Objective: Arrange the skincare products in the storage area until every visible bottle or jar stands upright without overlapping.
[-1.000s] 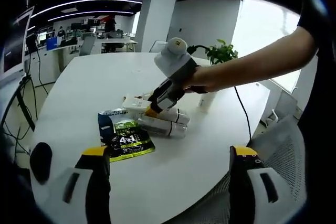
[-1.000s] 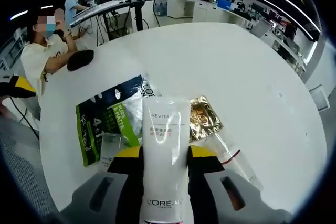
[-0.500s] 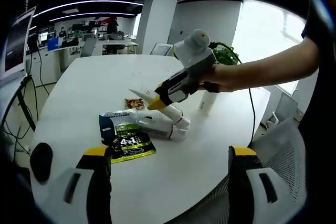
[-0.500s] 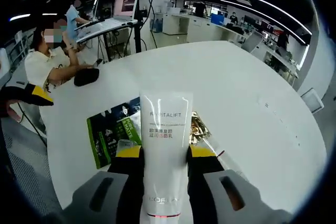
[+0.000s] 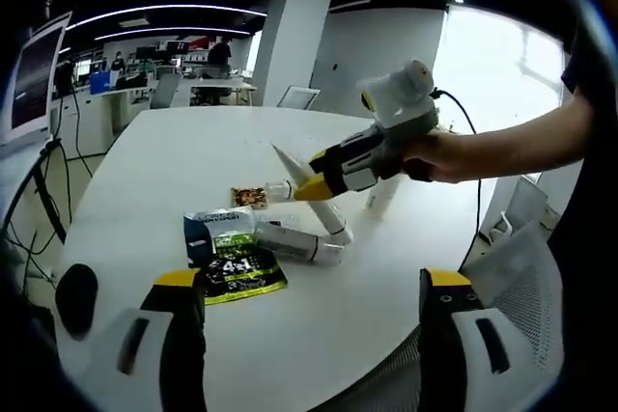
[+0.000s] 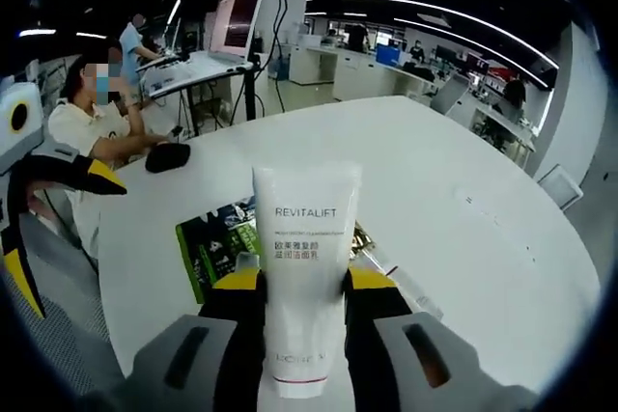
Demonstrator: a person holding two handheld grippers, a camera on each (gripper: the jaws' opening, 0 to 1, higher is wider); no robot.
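Lifted higher since the earlier frames, the right tongs [image 6: 300, 282] now carry the white tube [image 6: 304, 267] clear of the worktop [image 6: 463, 219], jaws closed on its lower body; in the left gripper view the tube [image 5: 288, 163] juts out level above the pile; the left tongs [image 5: 309, 287] hang wide open and empty near the worktop's edge; a clear bottle [image 5: 294, 243] lies on its side beside the green sachet [image 5: 237, 269], with a small gold packet [image 5: 248, 196] behind; the likely risk is that the soft tube slips or topples when stood on its cap, since the squeeze sits low on a pliable body.
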